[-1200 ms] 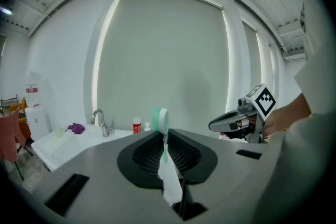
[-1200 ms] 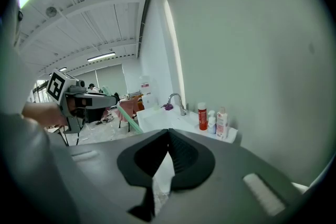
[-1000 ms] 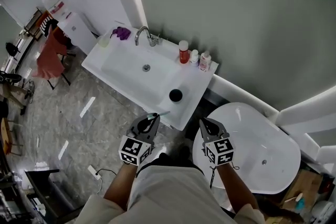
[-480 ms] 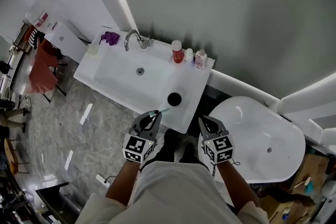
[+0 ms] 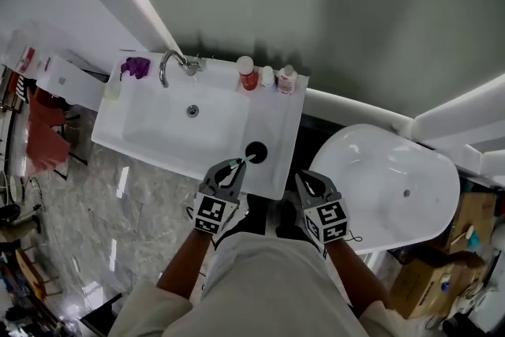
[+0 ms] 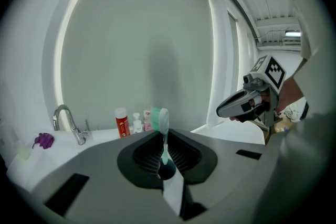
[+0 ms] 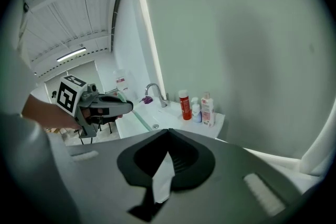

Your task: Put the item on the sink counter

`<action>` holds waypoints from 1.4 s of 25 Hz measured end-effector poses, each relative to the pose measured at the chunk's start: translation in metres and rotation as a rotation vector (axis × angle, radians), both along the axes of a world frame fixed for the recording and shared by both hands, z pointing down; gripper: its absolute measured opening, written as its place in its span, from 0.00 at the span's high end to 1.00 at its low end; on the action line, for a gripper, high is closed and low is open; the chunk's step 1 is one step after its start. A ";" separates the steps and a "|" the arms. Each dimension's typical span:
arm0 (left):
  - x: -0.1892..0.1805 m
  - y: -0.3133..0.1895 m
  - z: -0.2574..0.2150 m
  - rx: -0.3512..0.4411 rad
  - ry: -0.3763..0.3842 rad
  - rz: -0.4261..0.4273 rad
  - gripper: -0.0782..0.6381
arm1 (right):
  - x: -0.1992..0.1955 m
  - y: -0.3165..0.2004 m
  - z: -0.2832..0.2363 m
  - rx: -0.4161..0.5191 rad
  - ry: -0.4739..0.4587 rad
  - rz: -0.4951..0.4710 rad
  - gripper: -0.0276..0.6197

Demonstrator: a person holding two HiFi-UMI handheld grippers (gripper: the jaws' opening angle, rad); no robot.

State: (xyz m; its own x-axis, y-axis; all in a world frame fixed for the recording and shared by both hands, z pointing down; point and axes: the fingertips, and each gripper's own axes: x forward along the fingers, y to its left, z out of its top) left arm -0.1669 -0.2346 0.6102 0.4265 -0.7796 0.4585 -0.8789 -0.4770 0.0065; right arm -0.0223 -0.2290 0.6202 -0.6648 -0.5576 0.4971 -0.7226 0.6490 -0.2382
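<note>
Here, the left claw (image 5: 236, 167) is clamped on the lower handle of a pale green toothbrush (image 6: 164, 140), with the bristle head standing clear beyond the tips. The right claw (image 7: 167, 136) is pressed together with nothing in it and hangs just beside the left one.

In the head view the brush pokes out over the near edge of the white sink bench (image 5: 274, 118), its head close to a dark round thing (image 5: 256, 151) on the flat part right of the basin (image 5: 185, 118). It does not appear to rest on the bench yet. Three small bottles (image 5: 266, 76) line the back edge by the wall, well apart from the brush.

The toothbrush is likely light, stiff plastic, thin and smooth. It could swivel between the pads, so the handle is the place to grip, well away from the bristles.
</note>
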 end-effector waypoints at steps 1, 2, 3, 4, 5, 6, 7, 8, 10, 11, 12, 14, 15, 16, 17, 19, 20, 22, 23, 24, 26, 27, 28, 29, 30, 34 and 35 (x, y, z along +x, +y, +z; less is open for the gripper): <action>0.002 -0.004 0.008 -0.011 -0.009 0.018 0.85 | 0.000 -0.001 0.003 -0.006 0.006 0.010 0.94; 0.004 -0.006 0.016 -0.020 -0.019 0.038 0.85 | 0.000 -0.001 0.006 -0.012 0.013 0.020 0.94; 0.006 -0.008 0.024 -0.027 -0.031 0.058 0.85 | 0.001 -0.001 0.009 -0.017 0.019 0.028 0.94; 0.009 -0.010 0.032 -0.033 -0.043 0.078 0.85 | 0.001 -0.001 0.011 -0.022 0.025 0.036 0.94; 0.011 -0.011 0.040 -0.040 -0.055 0.098 0.85 | 0.001 -0.001 0.013 -0.026 0.030 0.044 0.94; 0.014 -0.011 0.048 -0.046 -0.066 0.117 0.85 | 0.001 -0.002 0.015 -0.030 0.035 0.052 0.94; 0.016 -0.012 0.056 -0.054 -0.075 0.133 0.85 | 0.002 -0.002 0.016 -0.033 0.040 0.060 0.94; 0.018 -0.012 0.064 -0.062 -0.083 0.147 0.85 | 0.002 -0.002 0.017 -0.036 0.044 0.067 0.94; 0.020 -0.013 0.078 -0.075 -0.098 0.169 0.85 | 0.002 -0.002 0.019 -0.042 0.050 0.081 0.94; 0.022 -0.013 0.084 -0.080 -0.105 0.177 0.85 | 0.003 -0.002 0.020 -0.046 0.052 0.088 0.94; 0.023 -0.014 0.089 -0.084 -0.113 0.184 0.85 | 0.004 -0.002 0.021 -0.049 0.055 0.094 0.94; 0.025 -0.016 0.099 -0.087 -0.135 0.199 0.85 | 0.005 0.000 0.024 -0.059 0.062 0.107 0.94; 0.026 -0.017 0.103 -0.086 -0.146 0.207 0.85 | 0.005 0.000 0.026 -0.064 0.065 0.113 0.94; 0.027 -0.018 0.108 -0.085 -0.156 0.216 0.85 | 0.005 0.001 0.027 -0.069 0.068 0.120 0.94; 0.027 -0.019 0.112 -0.085 -0.163 0.225 0.85 | 0.005 0.001 0.029 -0.073 0.069 0.126 0.94; 0.029 -0.021 0.120 -0.088 -0.174 0.239 0.85 | 0.004 0.003 0.033 -0.082 0.073 0.134 0.94; 0.029 -0.022 0.124 -0.090 -0.179 0.243 0.85 | 0.004 0.005 0.035 -0.087 0.076 0.136 0.94; 0.030 -0.022 0.132 -0.098 -0.192 0.251 0.85 | 0.004 0.008 0.038 -0.095 0.082 0.140 0.94; 0.031 -0.022 0.136 -0.102 -0.200 0.255 0.85 | 0.005 0.008 0.039 -0.098 0.086 0.142 0.94; 0.032 -0.022 0.139 -0.105 -0.207 0.260 0.85 | 0.005 0.009 0.040 -0.100 0.088 0.145 0.94; 0.033 -0.023 0.143 -0.109 -0.220 0.269 0.85 | 0.006 0.010 0.041 -0.104 0.093 0.151 0.94; 0.033 -0.023 0.145 -0.109 -0.226 0.274 0.85 | 0.007 0.010 0.041 -0.105 0.095 0.154 0.94; 0.034 -0.023 0.147 -0.110 -0.232 0.278 0.85 | 0.008 0.009 0.041 -0.107 0.097 0.157 0.94; 0.035 -0.023 0.149 -0.111 -0.238 0.282 0.85 | 0.008 0.009 0.041 -0.109 0.098 0.160 0.94; 0.035 -0.023 0.152 -0.114 -0.243 0.286 0.85 | 0.009 0.009 0.041 -0.110 0.099 0.163 0.94; 0.036 -0.023 0.160 -0.131 -0.271 0.297 0.85 | 0.009 0.011 0.043 -0.115 0.103 0.169 0.94; 0.035 -0.023 0.162 -0.134 -0.275 0.297 0.85 | 0.009 0.011 0.043 -0.116 0.104 0.169 0.94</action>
